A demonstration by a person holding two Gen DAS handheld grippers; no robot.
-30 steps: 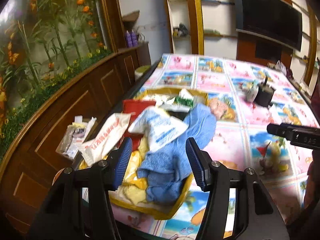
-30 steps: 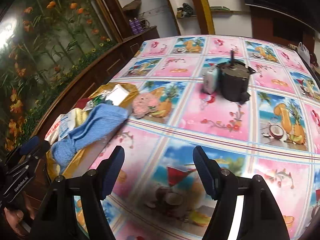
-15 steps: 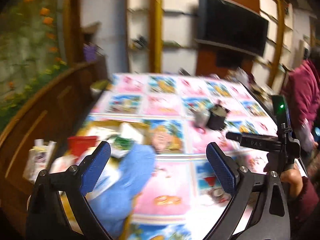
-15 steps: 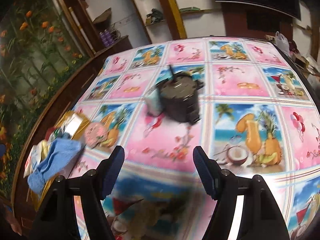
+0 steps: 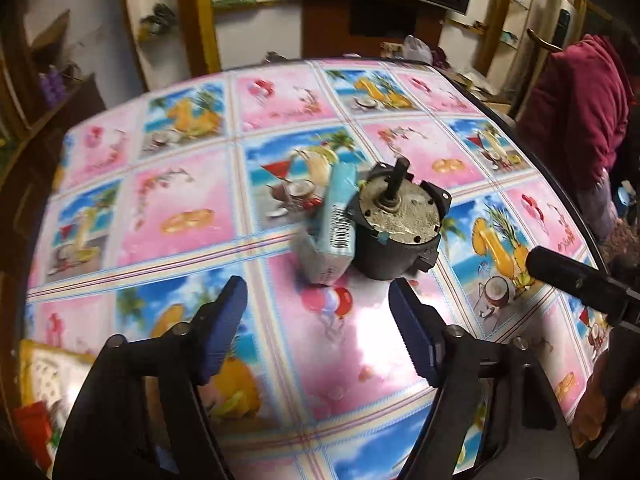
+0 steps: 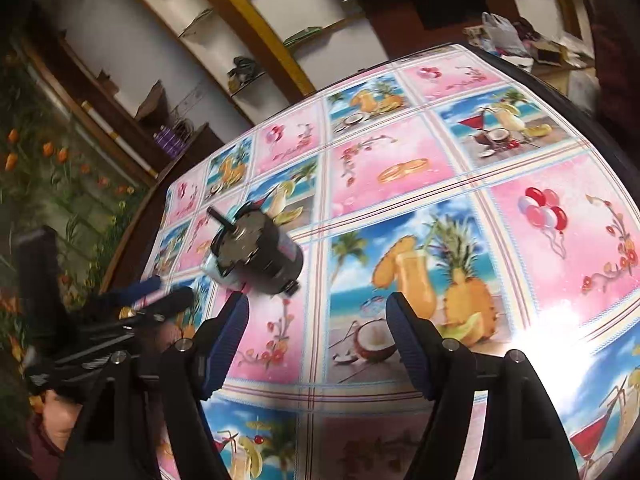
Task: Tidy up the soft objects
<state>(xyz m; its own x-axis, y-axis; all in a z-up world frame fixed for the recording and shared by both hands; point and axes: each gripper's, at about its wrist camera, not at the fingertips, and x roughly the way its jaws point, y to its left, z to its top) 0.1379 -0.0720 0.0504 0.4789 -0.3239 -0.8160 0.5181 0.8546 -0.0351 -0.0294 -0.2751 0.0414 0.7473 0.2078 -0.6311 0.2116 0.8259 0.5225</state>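
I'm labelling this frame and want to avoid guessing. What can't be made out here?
- Light blue packet: print unreadable in the left wrist view, motion blur; in the right wrist view the dark motor hides nearly all of it.
- Yellow basket: cut off by the left wrist view's edge and the left gripper, whose jaws are closing on nothing.
- Person in the maroon jacket: cropped at the left wrist view's right edge.

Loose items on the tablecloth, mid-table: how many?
2. A dark motor with its shaft pointing up stands mid-table; a light blue packet sits right against its left side in the left wrist view. The basket at the near-left corner is mostly cropped, so more may be hidden.
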